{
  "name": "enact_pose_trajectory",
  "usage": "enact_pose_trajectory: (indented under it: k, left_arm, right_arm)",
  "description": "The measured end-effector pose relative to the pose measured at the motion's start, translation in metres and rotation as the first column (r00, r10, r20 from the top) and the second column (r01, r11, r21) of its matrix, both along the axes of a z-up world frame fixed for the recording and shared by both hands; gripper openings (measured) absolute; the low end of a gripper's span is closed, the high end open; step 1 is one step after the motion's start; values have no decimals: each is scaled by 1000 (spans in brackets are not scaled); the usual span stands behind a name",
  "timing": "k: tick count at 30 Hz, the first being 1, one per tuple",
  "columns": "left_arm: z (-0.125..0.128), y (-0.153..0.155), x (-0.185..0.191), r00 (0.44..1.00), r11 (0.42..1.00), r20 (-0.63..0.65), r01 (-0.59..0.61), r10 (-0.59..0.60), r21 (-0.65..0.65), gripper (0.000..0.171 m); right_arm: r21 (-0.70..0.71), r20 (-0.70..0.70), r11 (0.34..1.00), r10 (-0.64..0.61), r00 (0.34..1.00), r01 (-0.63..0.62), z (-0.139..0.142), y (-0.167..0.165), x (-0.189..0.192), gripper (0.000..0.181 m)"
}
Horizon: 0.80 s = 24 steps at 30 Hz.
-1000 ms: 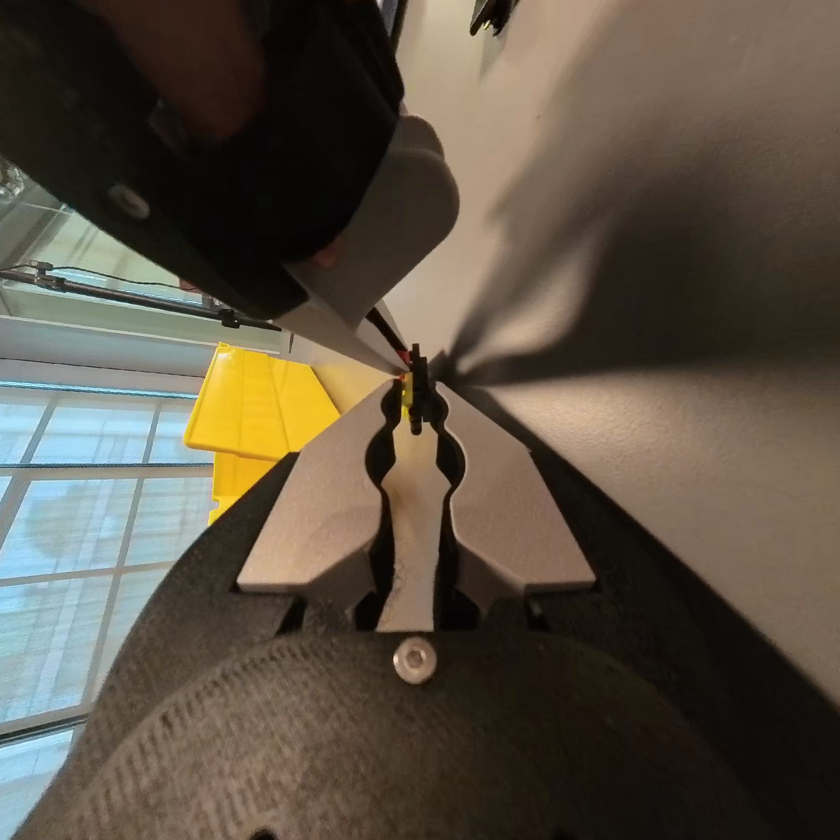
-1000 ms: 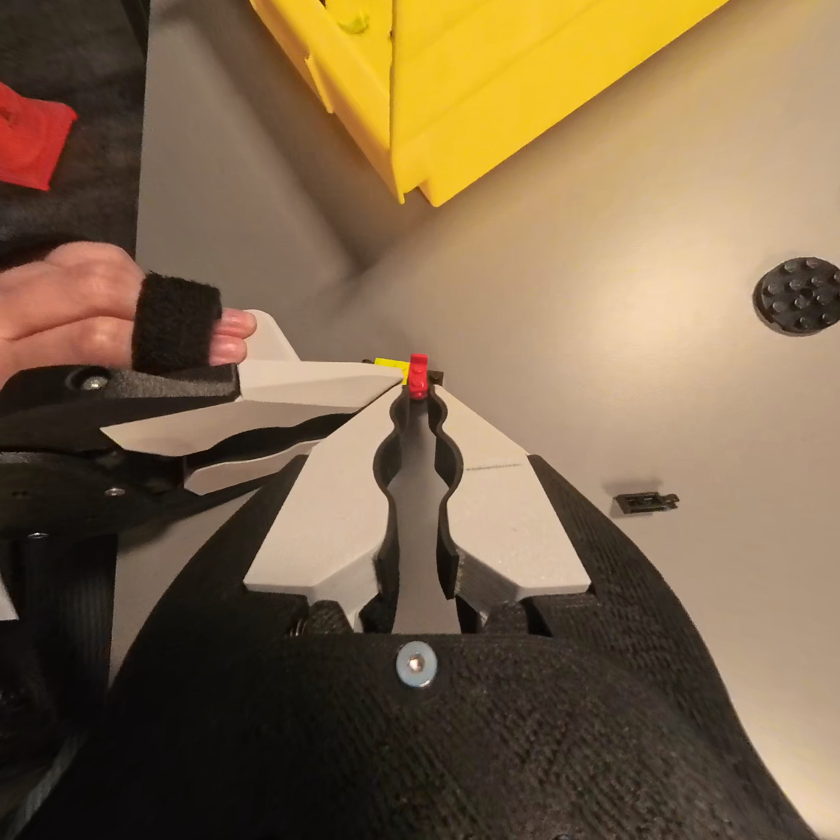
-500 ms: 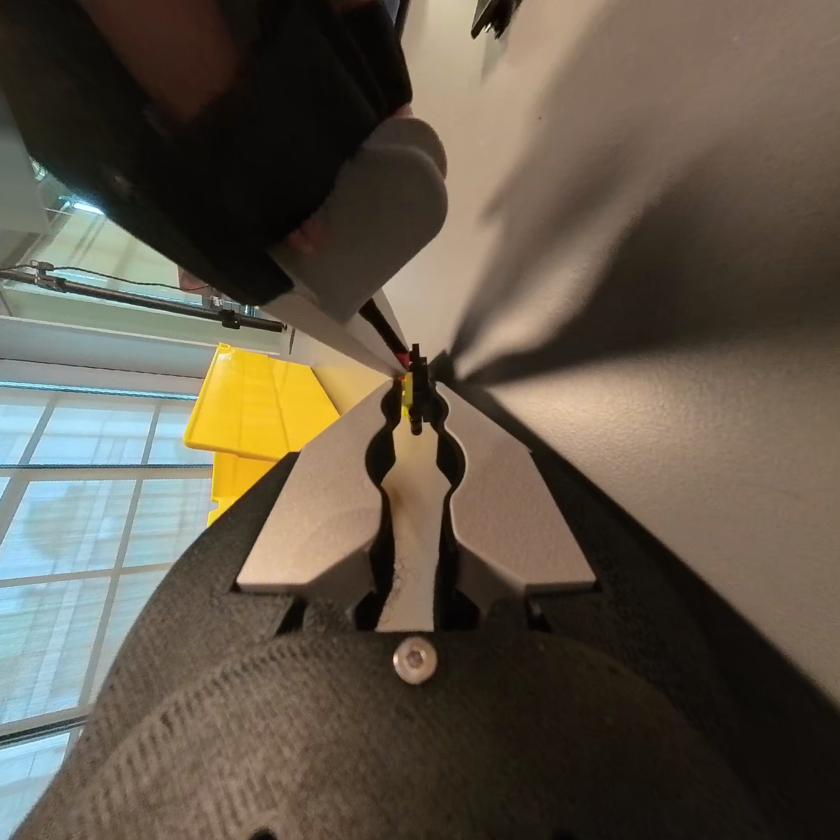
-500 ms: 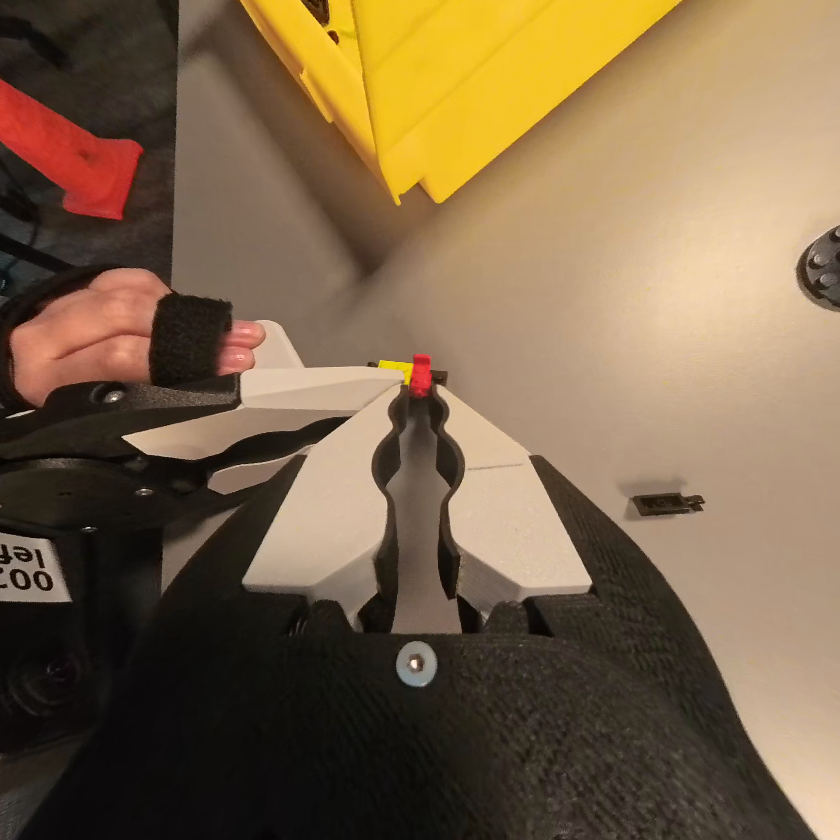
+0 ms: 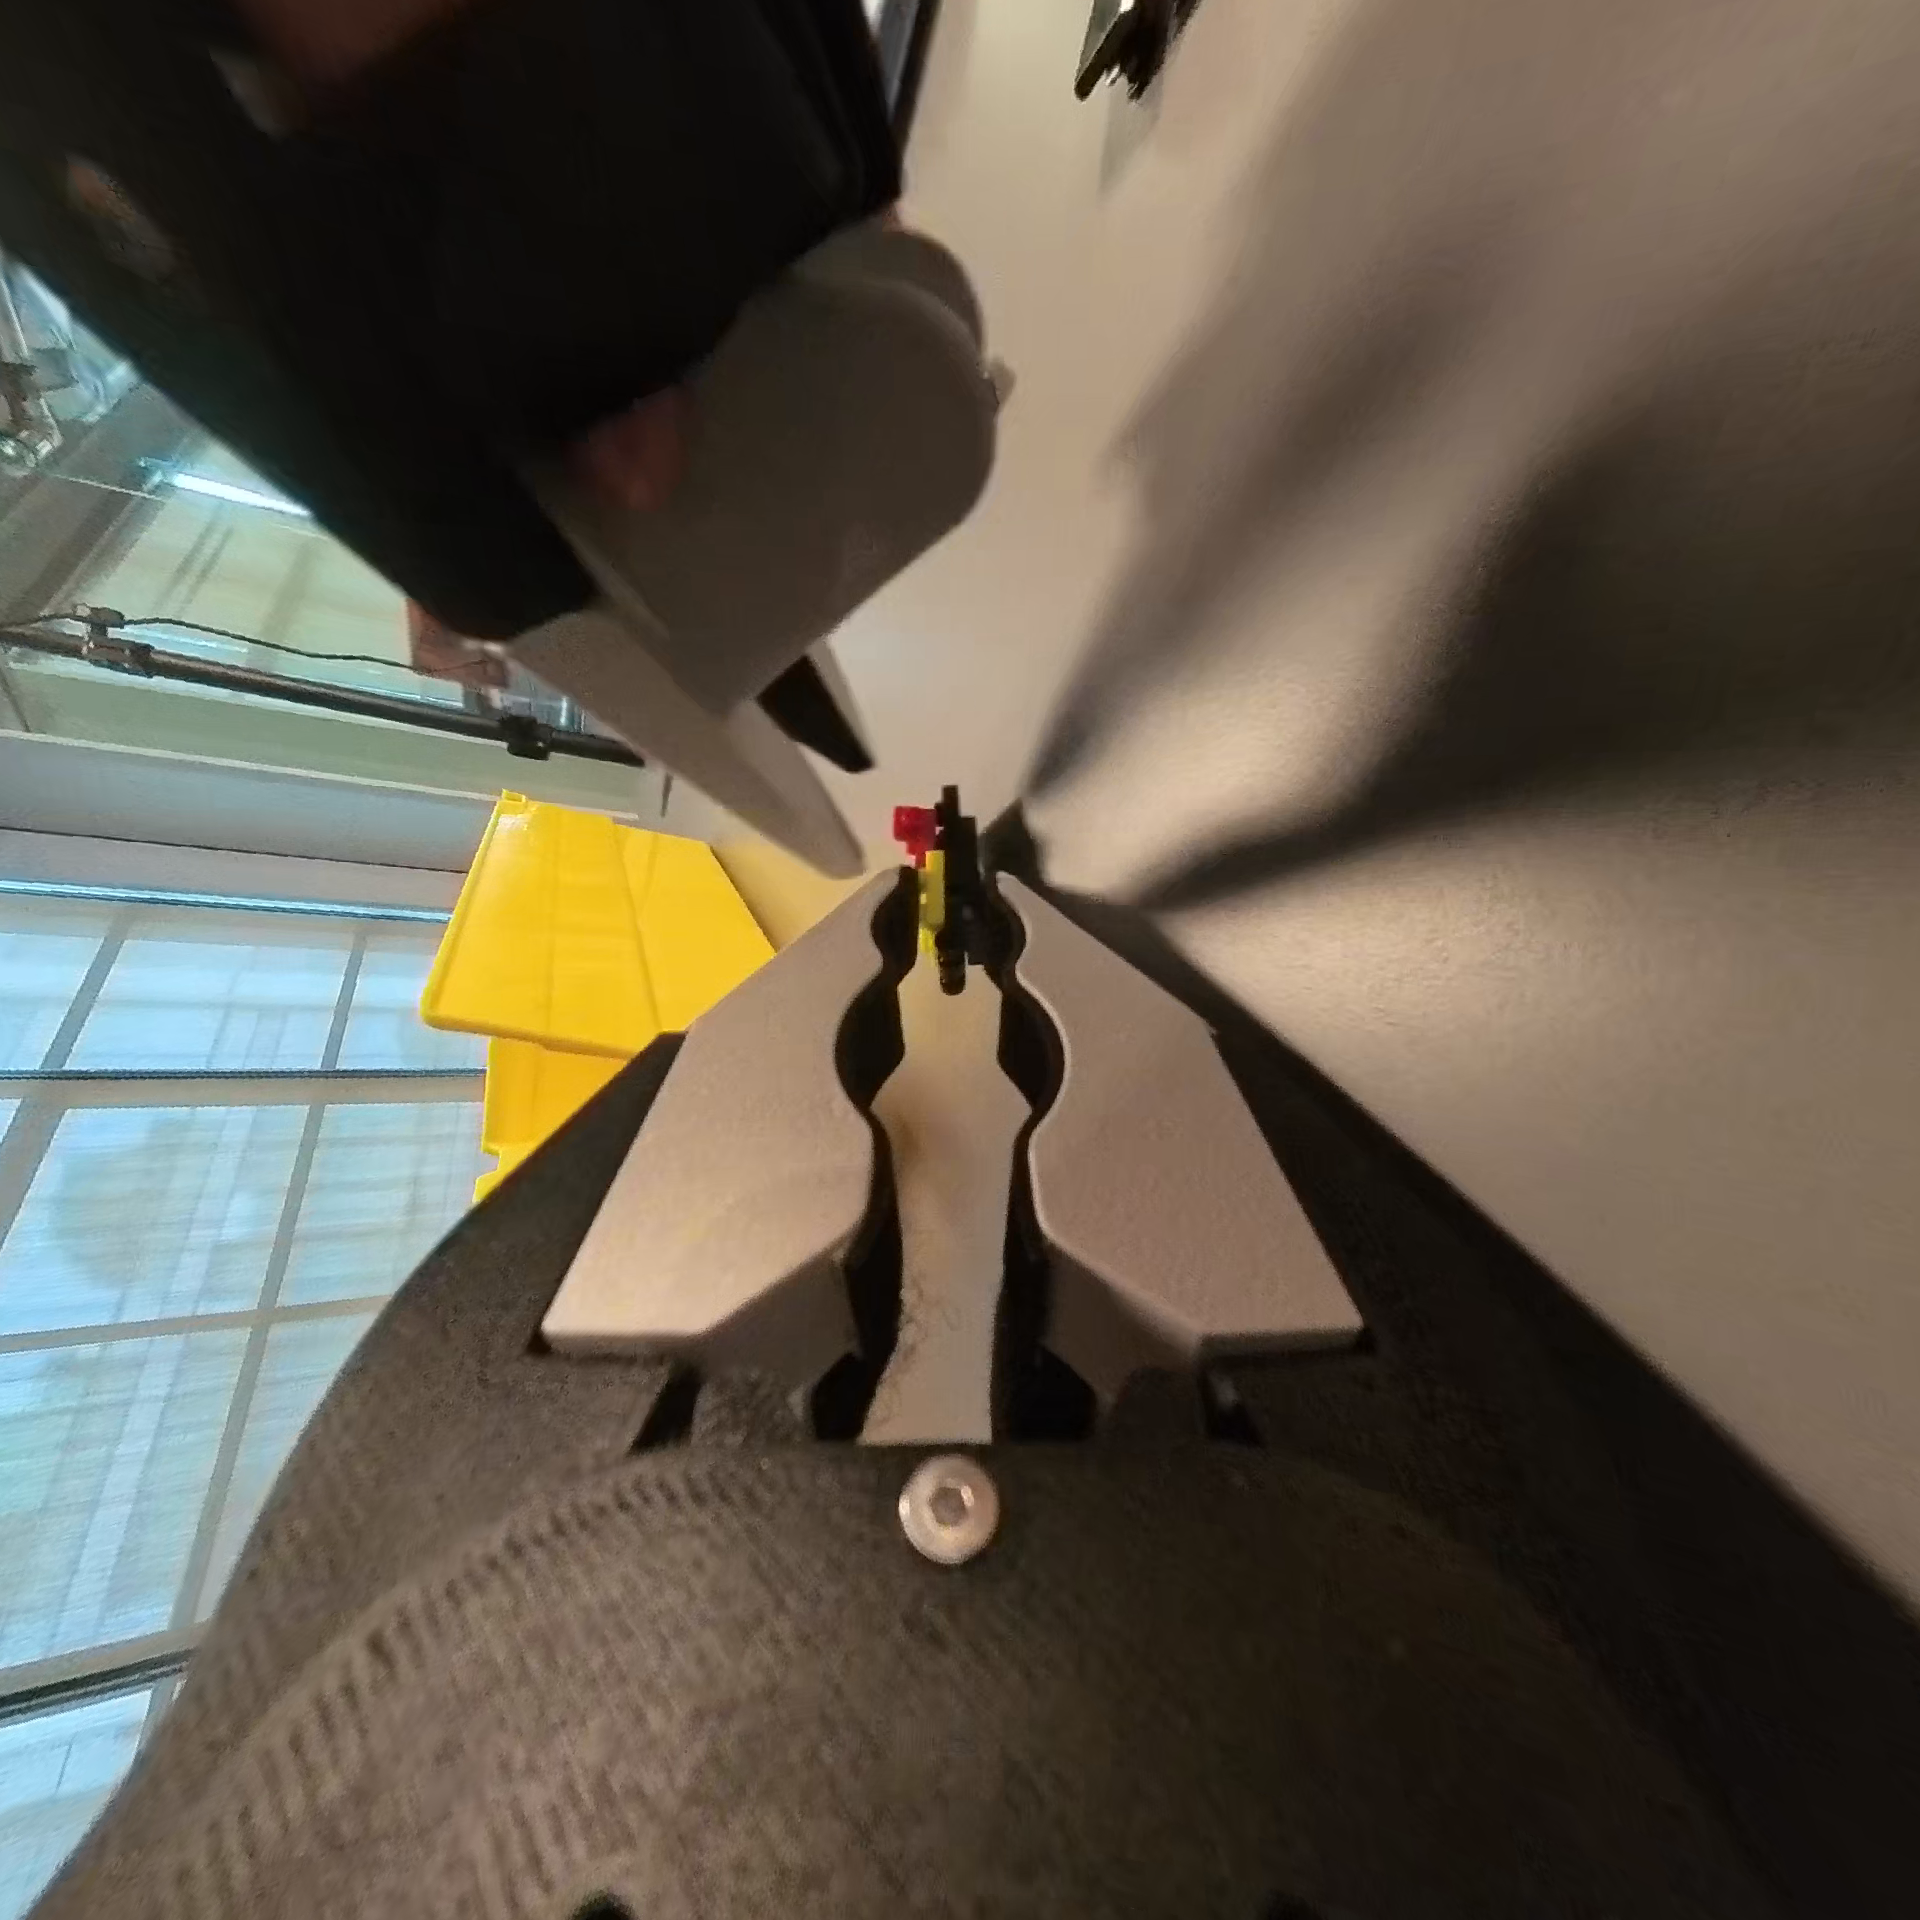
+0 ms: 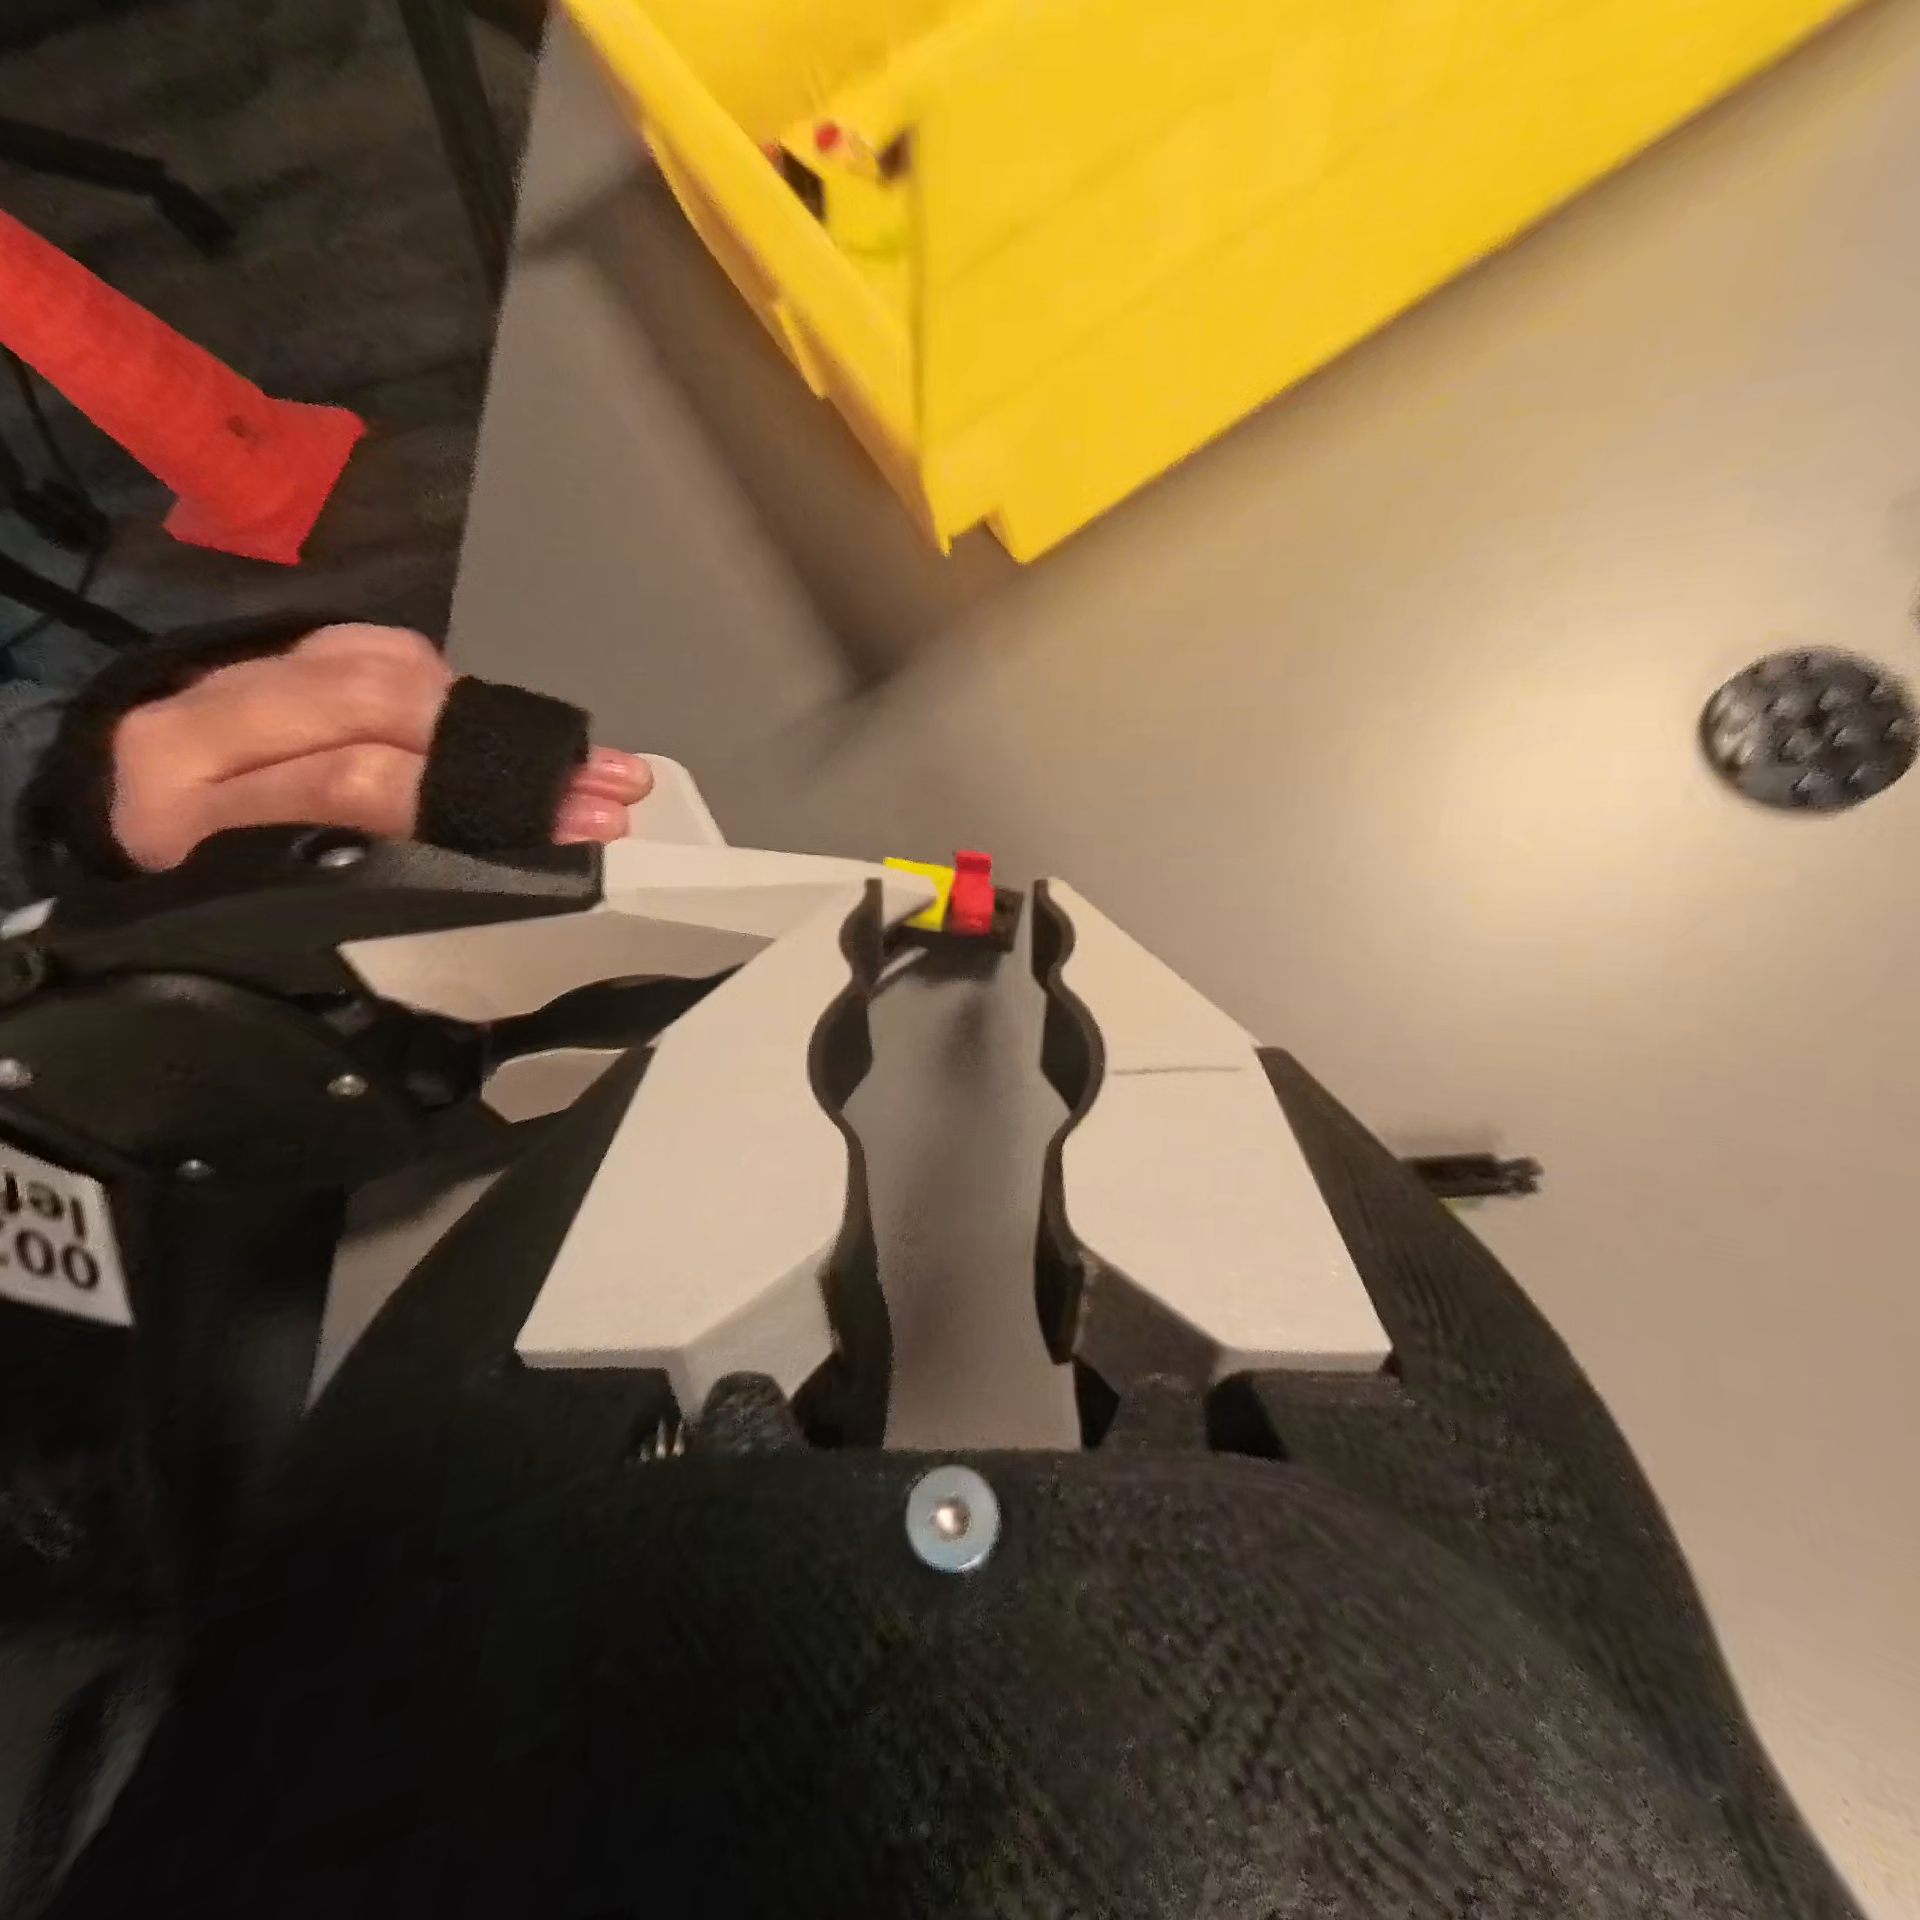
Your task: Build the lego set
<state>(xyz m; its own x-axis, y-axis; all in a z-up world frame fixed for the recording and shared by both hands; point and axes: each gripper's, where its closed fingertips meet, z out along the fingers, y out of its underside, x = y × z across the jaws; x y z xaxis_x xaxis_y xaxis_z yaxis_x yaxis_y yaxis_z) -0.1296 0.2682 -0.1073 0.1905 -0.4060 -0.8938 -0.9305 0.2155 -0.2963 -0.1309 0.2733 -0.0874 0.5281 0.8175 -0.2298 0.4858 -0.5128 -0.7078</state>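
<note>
The left gripper (image 5: 951,914) is clamped on a small lego assembly (image 5: 948,894), a black plate with a yellow piece on it and a red piece (image 6: 974,889) seated on top, held clear of the grey table (image 6: 1455,935) so the other tool can work on it. The right gripper (image 6: 954,902) sits with its fingers spread apart on either side of that red piece, gripping nothing; my guess is the piece is now pressed home. Beyond the tips lies a yellow bin (image 6: 1195,260), to the right a round black studded plate (image 6: 1810,740), nearer a small black part (image 6: 1475,1172)
</note>
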Motion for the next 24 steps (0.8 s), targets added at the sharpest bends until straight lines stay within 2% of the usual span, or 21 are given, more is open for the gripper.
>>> enact_pose_trajectory:
  k: [3,6,12,16,20,24]
  left_arm:
    - [1,-1,3,999,999,8,39,-39,1,10]
    - [1,-4,7,995,995,5,96,-96,-7,11]
    - [7,-9,15,984,984,-35,177,-177,3,11]
    - [43,-12,27,974,967,-54,227,-222,116,11]
    - [85,-16,57,936,918,-83,352,-343,182,10]
    - [127,-13,92,889,858,-144,457,-434,233,10]
  right_arm:
    - [197,8,979,48,999,-49,18,-2,3,39]
    - [383,45,917,99,994,-108,32,-9,14,45]
    - [558,20,807,220,975,-194,65,-44,39,45]
    - [628,24,750,246,969,-206,95,-60,61,45]
    - [712,-11,674,290,957,-196,142,-77,76,42]
    - [806,81,549,269,960,-222,186,-90,99,44]
